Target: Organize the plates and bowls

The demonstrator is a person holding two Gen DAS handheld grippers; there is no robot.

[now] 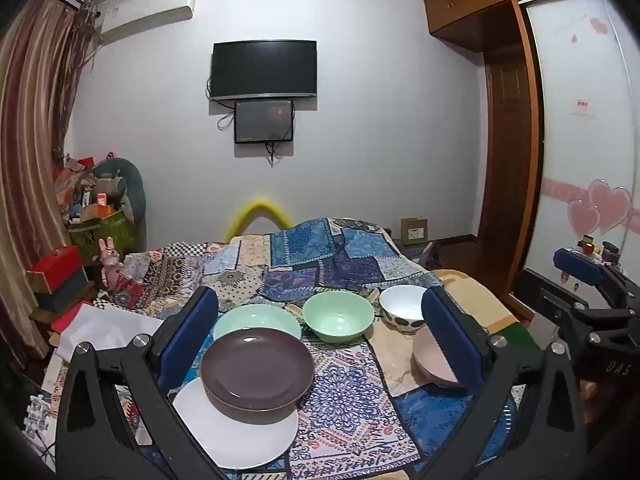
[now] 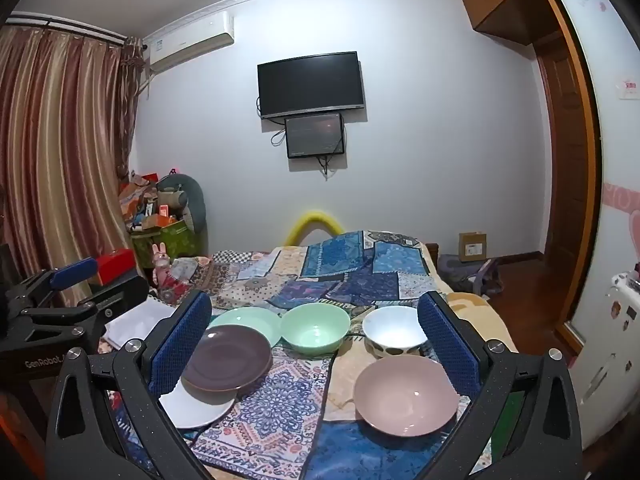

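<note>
Patchwork quilt (image 2: 280,392) bears brown plate (image 2: 226,358) atop white plate (image 2: 192,406); both grippers' fingers (image 1: 452,332) spread

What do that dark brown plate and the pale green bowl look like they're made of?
The dark brown plate looks like glazed ceramic or stoneware: smooth, with small bright light glints on its surface. The pale green bowl looks like glossy milk glass or glazed ceramic, given its even, slightly milky colour and shiny inside. Hard plastic can't be excluded for either.

Left hand-held gripper (image 1: 320,334) jaws spread wide, right hand-held gripper (image 2: 314,338) likewise, both level
</note>
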